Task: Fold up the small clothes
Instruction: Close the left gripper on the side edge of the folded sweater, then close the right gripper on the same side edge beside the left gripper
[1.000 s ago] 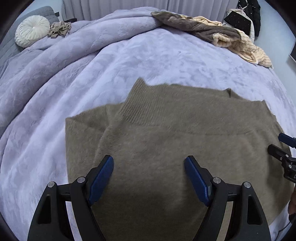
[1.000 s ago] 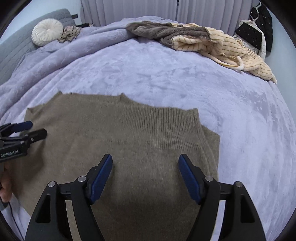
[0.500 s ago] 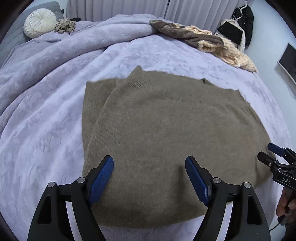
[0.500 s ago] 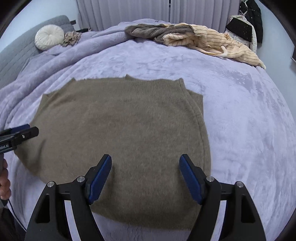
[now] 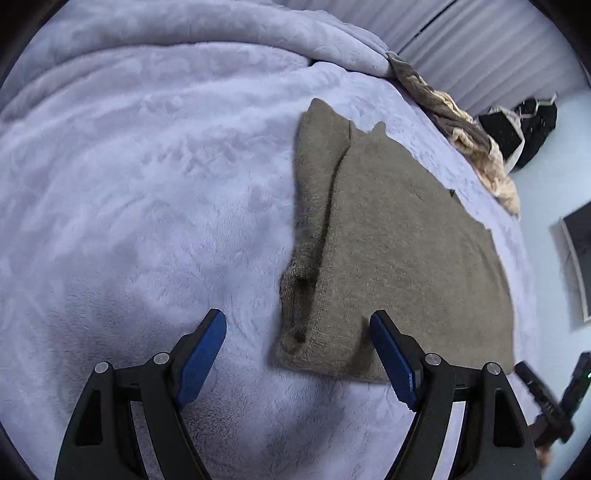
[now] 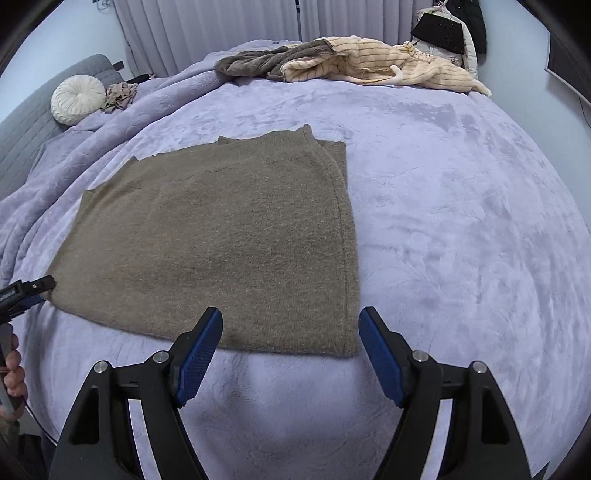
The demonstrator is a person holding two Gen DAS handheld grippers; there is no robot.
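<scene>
A brown knit sweater lies flat on the lilac blanket, its sleeves folded under along both sides. In the left wrist view the sweater runs away to the upper right, its near left corner between the blue pads. My left gripper is open over that corner, touching nothing. My right gripper is open just short of the sweater's near right corner. The left gripper's tip shows at the far left of the right wrist view, by the hem's left corner.
A heap of cream striped and grey-brown clothes lies at the far edge of the bed. A round white cushion and a small beige garment sit at the far left by a grey headboard. Dark clothes hang at the back right.
Both grippers have drawn back from over the sweater to its near hem. The left one has also swung to the left corner and rolled, so the sweater now looks slanted.
</scene>
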